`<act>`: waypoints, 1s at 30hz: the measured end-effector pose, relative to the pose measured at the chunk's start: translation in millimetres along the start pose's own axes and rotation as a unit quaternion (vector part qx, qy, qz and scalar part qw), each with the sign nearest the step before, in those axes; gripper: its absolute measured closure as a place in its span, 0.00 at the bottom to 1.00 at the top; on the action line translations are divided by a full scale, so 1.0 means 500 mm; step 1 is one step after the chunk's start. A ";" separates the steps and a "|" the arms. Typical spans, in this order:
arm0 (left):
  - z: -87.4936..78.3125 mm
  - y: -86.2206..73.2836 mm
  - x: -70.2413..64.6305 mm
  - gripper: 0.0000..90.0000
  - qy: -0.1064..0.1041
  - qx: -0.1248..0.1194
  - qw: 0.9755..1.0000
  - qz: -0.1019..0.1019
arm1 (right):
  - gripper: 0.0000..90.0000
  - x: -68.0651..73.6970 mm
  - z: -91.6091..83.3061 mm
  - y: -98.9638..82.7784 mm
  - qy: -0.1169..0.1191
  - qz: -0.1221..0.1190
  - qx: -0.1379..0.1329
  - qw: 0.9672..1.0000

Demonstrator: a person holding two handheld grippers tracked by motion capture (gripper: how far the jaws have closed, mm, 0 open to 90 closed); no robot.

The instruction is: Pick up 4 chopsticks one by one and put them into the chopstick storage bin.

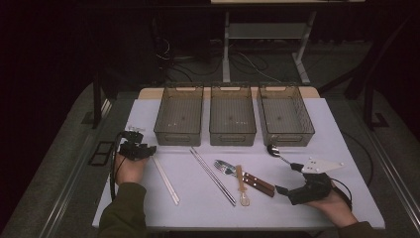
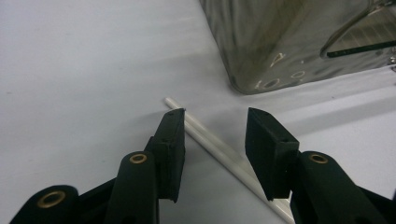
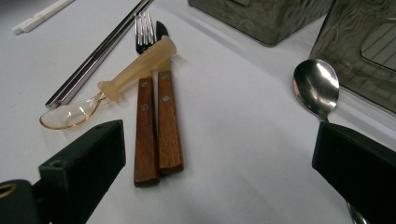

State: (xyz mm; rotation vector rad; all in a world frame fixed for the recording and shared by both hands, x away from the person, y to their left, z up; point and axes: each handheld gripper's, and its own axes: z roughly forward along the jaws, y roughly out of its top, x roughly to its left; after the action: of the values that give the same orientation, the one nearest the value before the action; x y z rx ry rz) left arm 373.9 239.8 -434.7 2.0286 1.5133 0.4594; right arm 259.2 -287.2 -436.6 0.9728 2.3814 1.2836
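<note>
My left gripper (image 1: pixel 141 148) is at the table's left, low over a pair of white chopsticks (image 1: pixel 166 179). In the left gripper view its jaws (image 2: pixel 215 114) stand apart astride the white chopsticks (image 2: pixel 210 140), which run slantwise between the pads without being pinched. My right gripper (image 1: pixel 288 177) rests at the right front, open wide (image 3: pixel 219 133). Ahead of it lie a wooden-handled fork and knife (image 3: pixel 159 126) with an amber plastic spoon (image 3: pixel 121 77) across them. A metal spoon (image 3: pixel 316 86) lies by the right jaw, its handle hidden under that jaw.
Three clear grey bins (image 1: pixel 179 116) (image 1: pixel 233 116) (image 1: pixel 285 116) stand in a row at the back of the white table (image 1: pixel 322 129). The left bin's corner (image 2: pixel 280 42) is close ahead of my left gripper. Metal chopsticks (image 1: pixel 213 176) lie mid-table.
</note>
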 end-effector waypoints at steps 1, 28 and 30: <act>0.003 0.000 -0.002 0.63 -0.001 0.003 1.000 0.002 | 0.03 0.000 0.000 0.000 0.001 -0.001 0.000 1.000; 0.004 -0.006 -0.011 0.80 -0.004 -0.003 0.999 0.036 | 0.03 0.002 -0.001 0.000 0.000 -0.002 0.001 1.000; 0.004 -0.006 -0.011 0.80 -0.005 -0.003 0.999 0.036 | 0.03 0.002 -0.001 0.000 0.000 -0.002 0.001 1.000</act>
State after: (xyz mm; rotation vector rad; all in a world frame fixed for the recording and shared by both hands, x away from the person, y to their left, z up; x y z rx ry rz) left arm 370.9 234.8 -437.7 2.0821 1.4345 0.4804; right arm 258.2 -287.0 -436.1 0.9677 2.3843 1.2809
